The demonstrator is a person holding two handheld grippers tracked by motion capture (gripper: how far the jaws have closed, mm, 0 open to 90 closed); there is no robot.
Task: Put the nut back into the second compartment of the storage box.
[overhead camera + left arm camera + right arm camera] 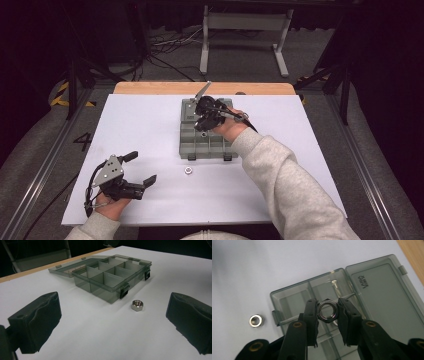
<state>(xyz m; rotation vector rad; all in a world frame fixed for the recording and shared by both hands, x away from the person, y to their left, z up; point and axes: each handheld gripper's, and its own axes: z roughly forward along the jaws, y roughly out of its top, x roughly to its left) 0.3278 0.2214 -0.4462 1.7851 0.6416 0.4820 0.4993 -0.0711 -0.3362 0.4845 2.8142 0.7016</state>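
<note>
While right tool (327, 312) pinches dark nut (327, 310) above open compartment box (287, 298), grip looks slight: nut may slip, land in wrong cell. Left tool (112, 315) released, near silver nut (137, 305) on desk (100, 340).

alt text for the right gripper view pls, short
The right gripper pinches a dark hex nut between its two black jaws, above an open grey compartment box. A screw lies in one compartment, and a silver nut sits on the white table beside the box.
</note>
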